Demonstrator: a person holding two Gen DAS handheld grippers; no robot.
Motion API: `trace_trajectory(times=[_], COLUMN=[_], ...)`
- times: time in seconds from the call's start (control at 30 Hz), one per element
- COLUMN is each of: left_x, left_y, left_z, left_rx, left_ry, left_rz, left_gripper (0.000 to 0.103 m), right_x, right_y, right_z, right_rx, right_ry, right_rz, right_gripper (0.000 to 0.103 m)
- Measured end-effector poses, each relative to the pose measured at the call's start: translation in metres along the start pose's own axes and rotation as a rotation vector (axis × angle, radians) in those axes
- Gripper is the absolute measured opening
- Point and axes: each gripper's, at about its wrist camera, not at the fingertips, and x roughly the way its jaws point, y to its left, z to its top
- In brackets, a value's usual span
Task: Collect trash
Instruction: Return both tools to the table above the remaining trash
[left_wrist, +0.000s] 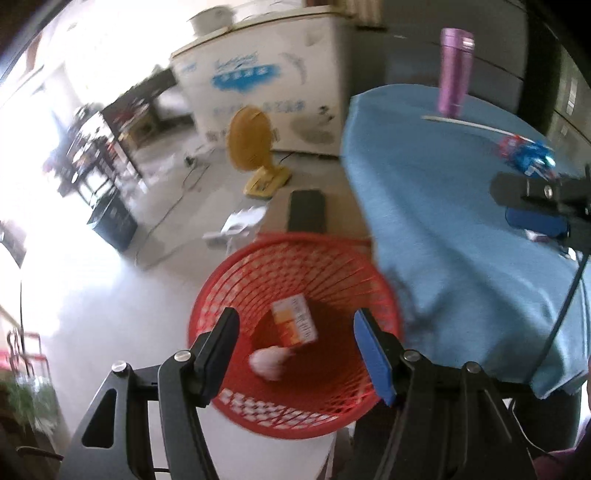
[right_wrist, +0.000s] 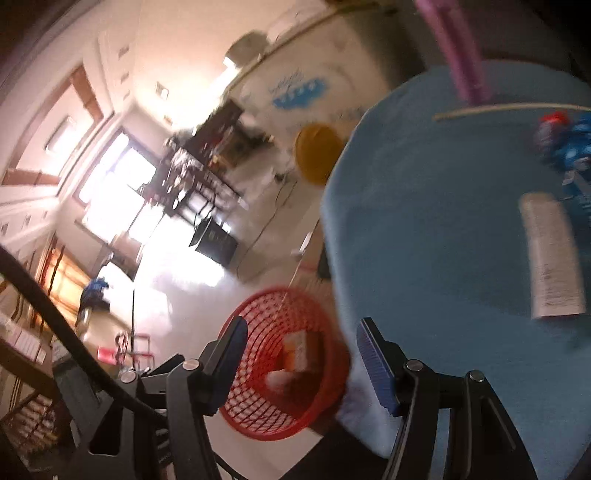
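A red mesh bin (left_wrist: 236, 280) stands on the floor beside the blue-clothed table (left_wrist: 436, 192). Inside it lie an orange-and-white carton (left_wrist: 294, 325) and a crumpled white wad (left_wrist: 267, 363). My left gripper (left_wrist: 295, 328) hangs open right above the bin with nothing between its fingers. My right gripper (right_wrist: 301, 345) is also open and empty, over the table's edge and the bin (right_wrist: 258, 317). On the table lie a crumpled blue-and-red wrapper (left_wrist: 526, 157), a white tube (right_wrist: 552, 258), a thin white stick (left_wrist: 465, 123) and an upright purple tumbler (left_wrist: 454, 70). The right gripper's body (left_wrist: 535, 192) shows over the table at right.
A yellow fan (left_wrist: 251, 144) stands on the floor behind the bin, in front of a white chest freezer (left_wrist: 266, 81). A dark box (left_wrist: 306, 216) and white papers (left_wrist: 240, 225) lie on the floor. Dark shelving (left_wrist: 96, 162) stands at left by a bright window.
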Motion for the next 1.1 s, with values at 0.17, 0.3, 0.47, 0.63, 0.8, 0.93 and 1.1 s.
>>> trace_trajectory(times=[0.17, 0.3, 0.47, 0.63, 0.8, 0.93, 1.1], left_x=[-0.016, -0.026, -0.034, -0.044, -0.052, -0.056, -0.063], left_y=[-0.051, -0.096, -0.142, -0.188, -0.226, -0.255, -0.287], left_z=[0.017, 0.028, 0.036, 0.04, 0.04, 0.04, 0.038], left_rx=[0.132, 0.246, 0.349, 0.435, 0.505, 0.56, 0.618], left_ry=[-0.05, -0.08, -0.095, -0.106, -0.102, -0.1, -0.101], left_rz=[-0.035, -0.065, -0.112, -0.14, -0.169, -0.187, -0.211], left_gripper=[0.066, 0.066, 0.066, 0.066, 0.066, 0.066, 0.066], right_x=[-0.061, -0.111, -0.16, -0.193, -0.217, -0.235, -0.254], right_y=[-0.031, -0.061, -0.094, -0.12, -0.142, -0.165, -0.188], right_z=[0.009, 0.011, 0.007, 0.001, -0.009, -0.018, -0.028], right_rx=[0.04, 0.089, 0.132, 0.152, 0.182, 0.216, 0.264], right_ry=[-0.13, -0.223, -0.301, -0.364, -0.408, -0.436, -0.462], right_rz=[-0.058, -0.116, -0.21, -0.311, -0.364, -0.392, -0.406], right_gripper=[0.066, 0.066, 0.066, 0.066, 0.066, 0.066, 0.066])
